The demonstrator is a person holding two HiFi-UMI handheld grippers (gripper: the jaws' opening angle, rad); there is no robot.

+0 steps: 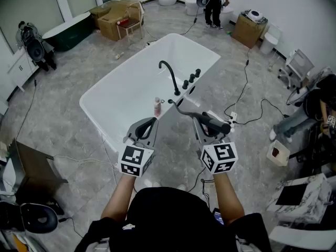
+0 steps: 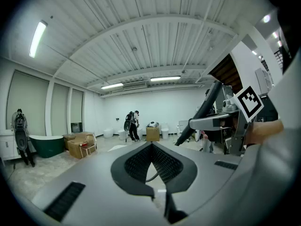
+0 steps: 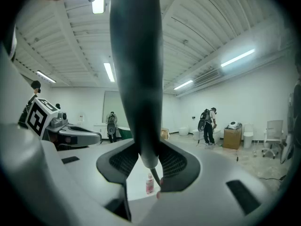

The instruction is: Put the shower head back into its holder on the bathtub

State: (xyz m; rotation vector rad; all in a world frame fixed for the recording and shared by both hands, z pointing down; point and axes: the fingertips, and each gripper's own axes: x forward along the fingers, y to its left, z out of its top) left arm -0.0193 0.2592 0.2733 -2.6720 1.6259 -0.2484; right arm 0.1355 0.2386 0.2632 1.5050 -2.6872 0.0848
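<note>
The shower head (image 3: 136, 79) is clamped by its dark handle between the pads (image 3: 178, 165) of the right gripper (image 3: 149, 161), its hose (image 1: 184, 111) trailing beyond the fingertips. The left gripper (image 2: 151, 147) is closed on nothing. Both are held just beside the white bathtub (image 1: 131, 83).

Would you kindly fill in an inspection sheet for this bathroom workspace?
Surface: grey floor, white bathtub in the middle.
Job's things: shower head off the tub; holder not made out.
Clutter: pink bottle on the rim near the black faucet.
Grippers: right gripper shut on the shower head; left gripper shut, empty.
Cables: shower hose; black cable on the floor right of the tub.
Surroundings: cardboard boxes, dark green tub, a person far off.
</note>
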